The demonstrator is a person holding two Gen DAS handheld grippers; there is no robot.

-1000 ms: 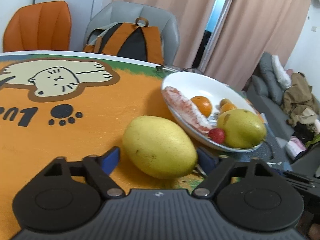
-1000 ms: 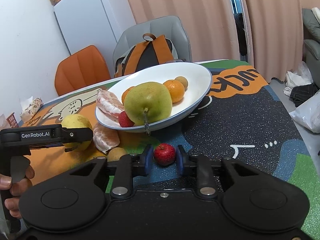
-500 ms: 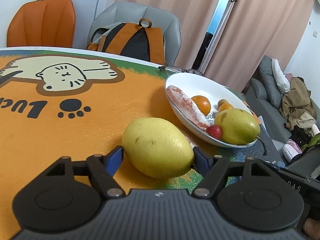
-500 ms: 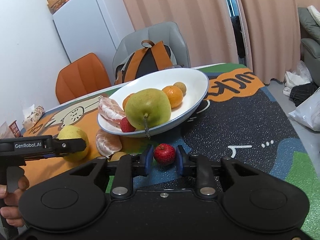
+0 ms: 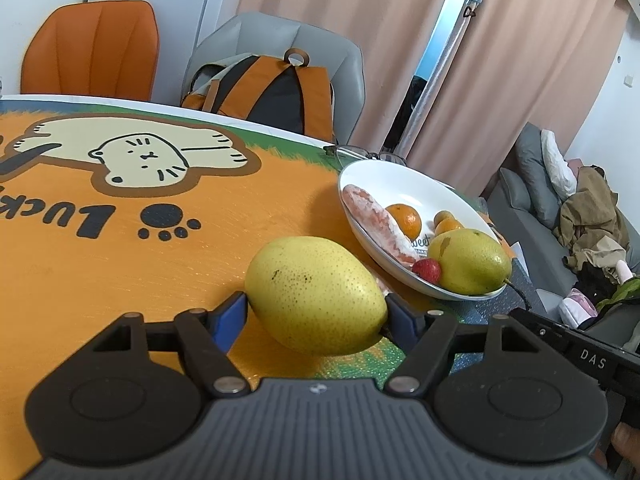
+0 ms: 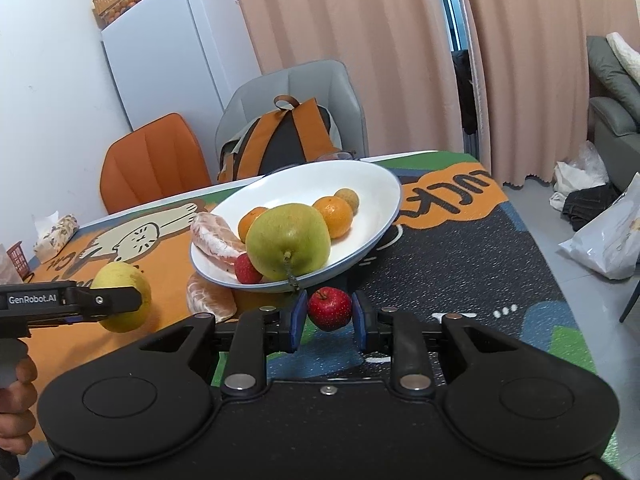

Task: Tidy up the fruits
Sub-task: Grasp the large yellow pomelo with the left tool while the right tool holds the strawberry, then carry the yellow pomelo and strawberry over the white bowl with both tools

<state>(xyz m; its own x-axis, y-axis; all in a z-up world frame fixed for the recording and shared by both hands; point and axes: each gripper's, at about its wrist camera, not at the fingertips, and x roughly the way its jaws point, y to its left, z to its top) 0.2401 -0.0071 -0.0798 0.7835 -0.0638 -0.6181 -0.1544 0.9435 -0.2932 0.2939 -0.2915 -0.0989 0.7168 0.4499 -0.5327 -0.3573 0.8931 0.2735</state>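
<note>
**2 fruits in hand, plate already crowded**

2 tools are loaded. Nearest the right camera, the right tool (image 6: 329,316) is closed narrowly on a small red fruit (image 6: 329,307), just short of the plate rim. The left tool (image 5: 316,316) is spread wide around a large yellow pear (image 5: 316,294), both pads touching its sides; whether it is clear of the counter (image 5: 120,272) I cannot tell.

Beyond them sits the white plate (image 6: 372,184), holding a green pear (image 6: 288,244), a strawberry (image 6: 247,269), a peeled citrus piece (image 6: 216,236) and 2 oranges toward the back. Another peeled citrus (image 6: 210,298) lies on the counter beside the plate.

Likely risks: the yellow pear is round and smooth, so it could slip from the pads. The plate's near side is full; a fruit set there could nudge the green pear over the rim.
</note>
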